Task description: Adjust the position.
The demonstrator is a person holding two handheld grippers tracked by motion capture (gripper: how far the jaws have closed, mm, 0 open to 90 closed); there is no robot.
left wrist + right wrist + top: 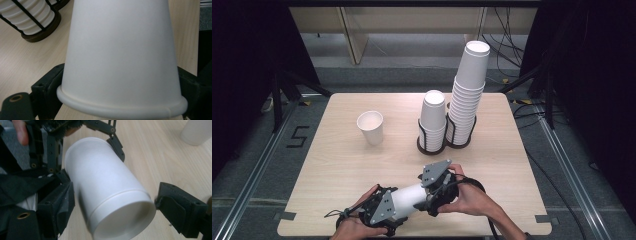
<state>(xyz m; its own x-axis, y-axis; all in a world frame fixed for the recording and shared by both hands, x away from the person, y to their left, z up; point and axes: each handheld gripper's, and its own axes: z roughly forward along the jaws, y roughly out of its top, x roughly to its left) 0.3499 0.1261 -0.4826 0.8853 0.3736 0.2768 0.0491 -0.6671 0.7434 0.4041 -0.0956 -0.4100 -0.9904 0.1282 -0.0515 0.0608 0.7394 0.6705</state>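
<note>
A white paper cup (pixel 409 197) lies on its side in the air just above the front of the wooden table (pixel 337 165), between my two grippers. My left gripper (pixel 398 204) is shut on its rim end; in the left gripper view the black jaws press both sides of the cup (pixel 120 55) just above the rolled rim. My right gripper (pixel 432 197) stands around the base end. In the right gripper view the cup (pixel 107 187) points its base at the camera, slightly blurred, and the jaws flank it with a thin gap at the right one. The left gripper (pixel 85 150) shows behind.
An upright single cup (pixel 370 127) stands at mid-left. A short cup stack (pixel 432 120) and a tall one (pixel 468 95) sit upside down in black wire holders at the back centre. The table's front edge lies right under the hands.
</note>
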